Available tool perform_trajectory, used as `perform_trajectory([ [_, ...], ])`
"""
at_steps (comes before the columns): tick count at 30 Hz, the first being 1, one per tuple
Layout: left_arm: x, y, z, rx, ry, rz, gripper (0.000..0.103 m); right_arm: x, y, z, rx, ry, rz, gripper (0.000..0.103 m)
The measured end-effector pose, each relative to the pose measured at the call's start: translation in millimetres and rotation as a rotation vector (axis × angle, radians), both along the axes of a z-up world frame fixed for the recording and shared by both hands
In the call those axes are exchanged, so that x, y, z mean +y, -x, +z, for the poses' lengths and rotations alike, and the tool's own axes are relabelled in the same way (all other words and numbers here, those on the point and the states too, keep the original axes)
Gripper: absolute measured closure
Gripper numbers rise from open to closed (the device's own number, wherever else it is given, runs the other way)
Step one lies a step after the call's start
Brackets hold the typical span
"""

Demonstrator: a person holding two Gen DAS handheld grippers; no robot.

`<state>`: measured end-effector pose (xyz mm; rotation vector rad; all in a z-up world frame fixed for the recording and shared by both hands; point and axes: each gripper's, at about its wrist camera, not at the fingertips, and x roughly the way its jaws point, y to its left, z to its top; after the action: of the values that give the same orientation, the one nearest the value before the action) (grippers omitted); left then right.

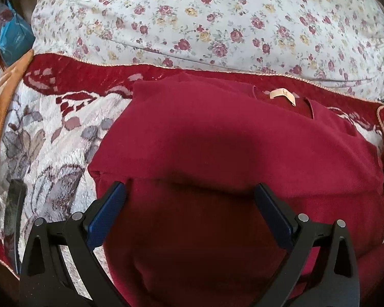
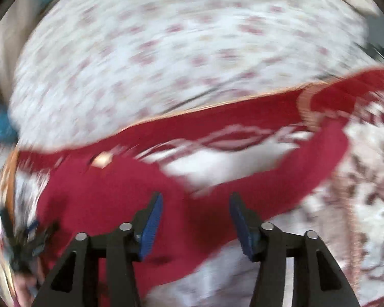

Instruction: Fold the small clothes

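Left gripper (image 1: 190,190) jaws spread wide, nothing between the blue pads (image 1: 107,212), hovering just over the near part of the red garment (image 1: 217,148). Garment lies on the red-and-white patterned blanket (image 1: 46,138), one side folded in over the body, beige neck label (image 1: 283,95) facing up near the far edge. Floral sheet (image 1: 217,20) beyond the blanket, orange cloth (image 1: 2,107) at far left. Right gripper (image 2: 195,204) also released, jaws apart, empty, above the garment where one sleeve (image 2: 307,158) stretches out to the right across the blanket. Right wrist view is heavily motion-blurred, fine detail unreadable.
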<state>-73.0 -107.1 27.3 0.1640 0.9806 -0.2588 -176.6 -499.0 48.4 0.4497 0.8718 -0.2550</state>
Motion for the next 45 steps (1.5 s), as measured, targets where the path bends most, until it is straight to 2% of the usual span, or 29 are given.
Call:
perform_trajectory([
  [3,0,-2,-1,0.007,0.004,0.006,0.002,-49,-6,-5,0.044,0.001,-0.074,0.049],
  [6,-1,-2,-1,0.004,-0.003,0.003,0.002,-79,-20,-13,0.04,-0.067,-0.087,0.049],
  [8,-1,-2,-2,0.005,-0.005,0.002,0.002,-86,-30,-20,0.046,-0.089,-0.072,0.049],
  [11,-1,-4,-2,0.007,-0.001,0.001,0.002,-89,-46,-41,0.123,-0.095,-0.084,0.049],
  [13,0,-4,-3,0.009,0.001,0.001,0.002,-94,-50,-60,0.209,-0.097,-0.123,0.05],
  [15,-1,-5,-3,0.01,0.003,0.003,0.002,-99,-46,-69,0.228,-0.114,-0.157,0.053],
  [18,-2,-5,-2,0.009,-0.001,0.002,0.002,-104,-38,-68,0.177,-0.111,-0.154,0.071],
  [19,-1,-4,0,0.006,0.0,0.002,0.002,-105,-35,-66,0.149,-0.109,-0.144,0.088],
  [22,6,-4,7,-0.016,0.018,0.024,0.002,-106,-26,-53,0.069,-0.132,-0.13,0.096],
  [26,23,-5,21,-0.049,0.082,0.083,0.002,-86,-13,-6,-0.083,-0.138,-0.05,0.096],
  [29,36,-6,28,-0.06,0.124,0.121,0.002,-56,-6,41,-0.204,-0.152,0.052,0.096],
  [32,46,-7,34,-0.075,0.157,0.155,0.002,-2,-19,83,-0.289,-0.165,0.213,0.096],
  [35,57,-9,36,-0.076,0.188,0.186,0.002,59,-36,103,-0.338,-0.161,0.365,0.096],
  [36,59,-11,36,-0.071,0.193,0.194,0.002,83,-44,100,-0.338,-0.172,0.422,0.096],
  [38,65,-12,35,-0.058,0.209,0.206,0.002,126,-59,85,-0.281,-0.183,0.537,0.096],
  [39,66,-12,35,-0.055,0.215,0.209,0.002,154,-69,66,-0.193,-0.179,0.605,0.096],
  [40,68,-12,35,-0.053,0.222,0.211,0.002,166,-74,56,-0.143,-0.169,0.63,0.096],
  [42,70,-11,37,-0.055,0.231,0.212,0.002,184,-77,33,-0.074,-0.134,0.652,0.096],
  [45,69,-13,36,-0.047,0.247,0.212,0.002,168,-72,22,-0.065,-0.101,0.576,0.095],
])
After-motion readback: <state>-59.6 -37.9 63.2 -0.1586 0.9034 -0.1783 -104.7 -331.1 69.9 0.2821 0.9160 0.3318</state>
